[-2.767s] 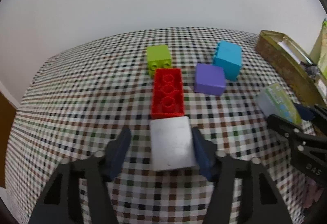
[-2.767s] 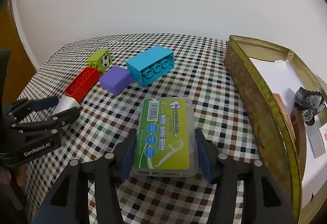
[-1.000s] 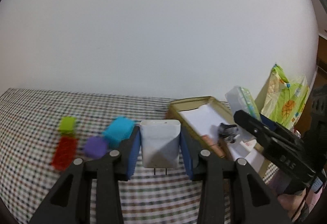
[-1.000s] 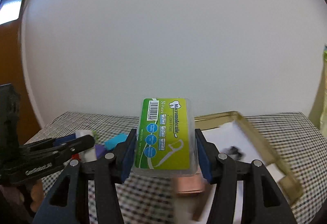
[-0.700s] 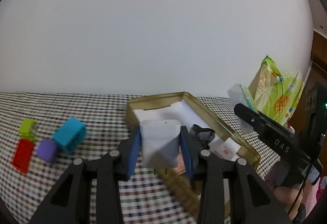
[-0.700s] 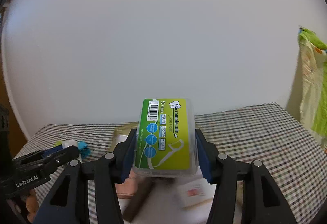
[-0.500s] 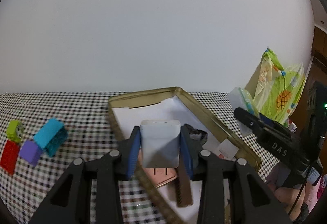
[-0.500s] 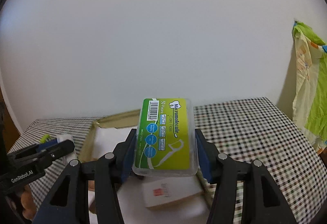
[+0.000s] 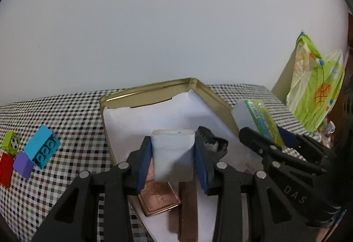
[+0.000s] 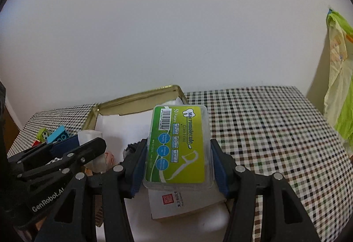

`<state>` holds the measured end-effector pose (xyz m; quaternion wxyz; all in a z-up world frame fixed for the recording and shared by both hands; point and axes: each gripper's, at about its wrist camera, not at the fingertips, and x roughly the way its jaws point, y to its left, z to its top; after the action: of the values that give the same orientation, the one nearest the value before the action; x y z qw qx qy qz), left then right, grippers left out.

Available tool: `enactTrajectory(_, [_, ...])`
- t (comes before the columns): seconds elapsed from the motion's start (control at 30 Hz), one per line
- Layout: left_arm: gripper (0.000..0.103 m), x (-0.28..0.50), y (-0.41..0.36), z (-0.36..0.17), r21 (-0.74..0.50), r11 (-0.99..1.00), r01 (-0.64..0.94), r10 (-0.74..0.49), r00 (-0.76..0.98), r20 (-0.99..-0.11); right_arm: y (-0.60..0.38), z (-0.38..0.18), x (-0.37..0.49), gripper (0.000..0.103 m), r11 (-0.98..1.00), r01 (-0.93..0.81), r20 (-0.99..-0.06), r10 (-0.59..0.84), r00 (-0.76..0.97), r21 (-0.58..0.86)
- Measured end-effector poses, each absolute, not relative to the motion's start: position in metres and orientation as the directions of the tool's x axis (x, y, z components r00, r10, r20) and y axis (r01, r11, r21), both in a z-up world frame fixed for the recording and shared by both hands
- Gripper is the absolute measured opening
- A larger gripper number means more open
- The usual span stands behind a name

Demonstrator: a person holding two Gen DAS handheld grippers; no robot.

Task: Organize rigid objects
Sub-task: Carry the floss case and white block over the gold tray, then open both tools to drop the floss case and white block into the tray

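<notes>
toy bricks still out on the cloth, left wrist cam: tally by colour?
blue brick: 1
purple brick: 1
red brick: 1
green brick: 1
Total: 4, all on the checked cloth beside the gold tin, none inside it.

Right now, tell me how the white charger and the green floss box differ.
The white charger is plain, opaque and unlabelled; the floss box is clear plastic with a green printed label and barcode. The charger is blocky and squarish; the floss box is flat and longer. The charger sits in the left tool; the floss box in the right tool. Both are clamped at their sides, held above the gold tin.
</notes>
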<state>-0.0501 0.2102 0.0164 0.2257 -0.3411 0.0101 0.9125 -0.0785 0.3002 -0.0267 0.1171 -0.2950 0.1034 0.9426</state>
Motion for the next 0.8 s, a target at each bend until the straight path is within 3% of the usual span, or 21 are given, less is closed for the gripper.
enactTrajectory(0.6, [0.039, -0.049, 0.219, 0.012, -0.008, -0.927, -0.376, 0.292, -0.707, -0.644, 0.32, -0.037, -0.084, 0.058, -0.949, -0.261, -0.585, 0.113, -0.803, 0.176])
enactTrajectory(0.67, [0.053, -0.047, 0.217, 0.015, 0.025, -0.939, -0.343, 0.252, -0.735, -0.629, 0.32, -0.036, -0.082, 0.059, -0.947, -0.271, -0.58, 0.126, -0.805, 0.171])
enactTrajectory(0.8, [0.081, -0.045, 0.203, 0.025, 0.006, -0.962, -0.272, 0.216, -0.776, -0.593, 0.328, -0.029, -0.071, 0.071, -0.931, -0.3, -0.541, 0.146, -0.828, 0.208])
